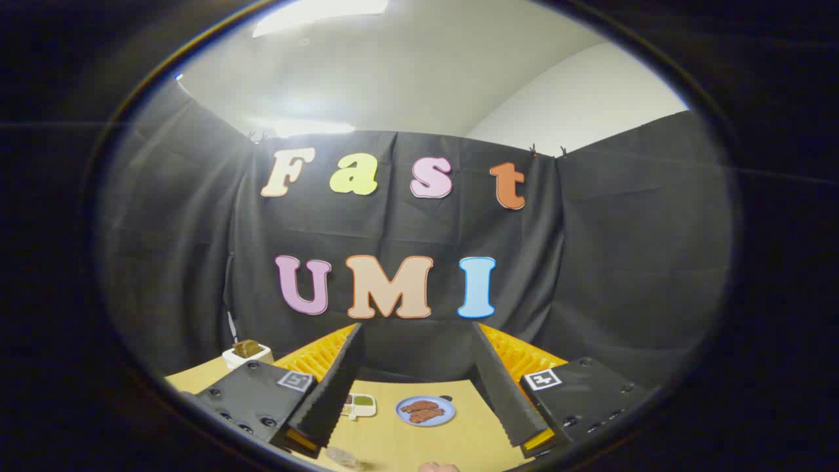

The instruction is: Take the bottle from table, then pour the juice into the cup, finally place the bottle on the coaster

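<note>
My gripper [416, 344] is held high above the wooden table [393, 436], its two dark fingers [337, 387] spread wide apart with nothing between them. Near the bottom, just below the left finger, a clear round glass object [342, 457] rests on the table; it may be the cup, but it is cut off. I cannot make out the bottle or the coaster here.
A blue plate [426, 411] with brown food lies on the table between the fingers. A small white dish [359, 405] sits left of it. A white box with something brown [246, 353] stands at the table's back left. A fingertip of a hand [438, 467] peeks in at the bottom.
</note>
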`<state>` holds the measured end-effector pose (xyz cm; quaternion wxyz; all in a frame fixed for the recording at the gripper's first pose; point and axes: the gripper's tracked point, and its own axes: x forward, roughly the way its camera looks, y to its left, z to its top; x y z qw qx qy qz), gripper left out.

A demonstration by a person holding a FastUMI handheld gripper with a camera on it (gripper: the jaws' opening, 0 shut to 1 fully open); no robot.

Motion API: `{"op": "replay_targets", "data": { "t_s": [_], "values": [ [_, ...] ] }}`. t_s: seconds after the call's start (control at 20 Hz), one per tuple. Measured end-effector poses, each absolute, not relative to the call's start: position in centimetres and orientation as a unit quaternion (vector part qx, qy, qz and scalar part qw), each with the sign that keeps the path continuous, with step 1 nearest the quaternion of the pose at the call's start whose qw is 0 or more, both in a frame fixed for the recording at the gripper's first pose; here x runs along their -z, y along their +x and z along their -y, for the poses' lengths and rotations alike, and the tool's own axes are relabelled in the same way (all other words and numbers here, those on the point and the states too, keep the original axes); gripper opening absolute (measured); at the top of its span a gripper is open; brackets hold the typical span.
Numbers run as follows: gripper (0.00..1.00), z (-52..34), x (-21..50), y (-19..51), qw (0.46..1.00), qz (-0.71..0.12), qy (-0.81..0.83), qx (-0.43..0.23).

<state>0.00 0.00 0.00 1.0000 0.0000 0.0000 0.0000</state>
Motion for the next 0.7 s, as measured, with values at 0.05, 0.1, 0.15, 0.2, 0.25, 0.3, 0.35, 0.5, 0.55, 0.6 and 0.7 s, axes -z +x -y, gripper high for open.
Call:
{"op": "replay_targets", "data": {
  "t_s": [0.05, 0.1, 0.15, 0.2, 0.25, 0.3, 0.35, 0.5, 0.55, 0.6, 0.7],
  "values": [
    [1.00, 0.0, 0.4, 0.1, 1.000, -0.002, -0.002, 0.000],
    [1.00, -0.1, 0.6, 0.1, 1.000, -0.005, -0.002, 0.000],
    [1.00, -0.2, 0.8, -0.1, 1.000, -0.006, -0.001, -0.001],
    [1.00, -0.3, 0.9, 0.0, 1.000, -0.008, 0.001, -0.001],
    [1.00, -0.2, 1.1, 0.1, 1.000, -0.008, 0.002, 0.000],
    [1.00, -0.2, 1.3, 0.2, 1.000, -0.010, 0.002, 0.000],
    [1.00, -0.4, 1.5, 0.2, 1.000, -0.010, 0.002, -0.002],
    [1.00, -1.1, 1.9, 0.3, 1.000, -0.011, -0.003, -0.010],
    [1.00, -1.5, 2.2, 0.4, 1.000, -0.011, -0.003, -0.015],
    [1.00, -1.8, 2.6, 0.5, 1.000, -0.014, -0.003, -0.020],
    [1.00, -3.0, 3.9, 0.7, 0.999, -0.020, 0.002, -0.037]
  ]
}}
